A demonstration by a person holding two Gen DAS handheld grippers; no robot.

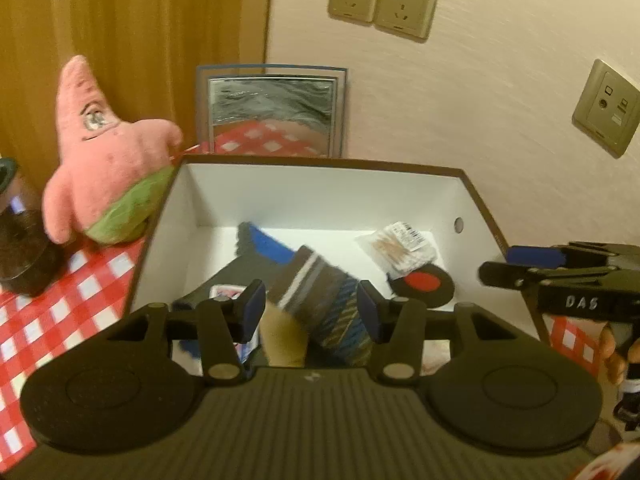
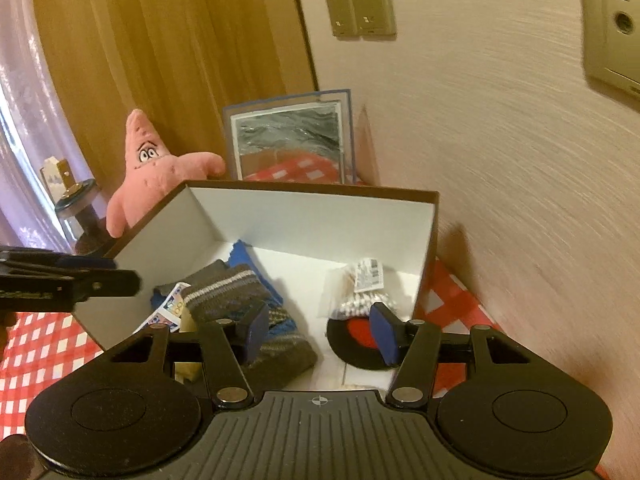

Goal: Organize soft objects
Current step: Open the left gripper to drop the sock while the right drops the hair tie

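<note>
Left wrist, striped sock [image 1: 320,300] in box [image 1: 320,188], fingers [image 1: 252,308] apart

wall sockets [image 1: 382,2] | framed picture [image 1: 272,110] leaning on wall | checked tablecloth [image 1: 60,312] | dark jar [image 1: 20,248] | curtain [image 1: 120,20]

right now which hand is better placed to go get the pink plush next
Left, likely. The pink plush sits outside the box at its left wall, on the left gripper side. The right gripper is over the box's right half, farther off. Both are open and empty.
</note>
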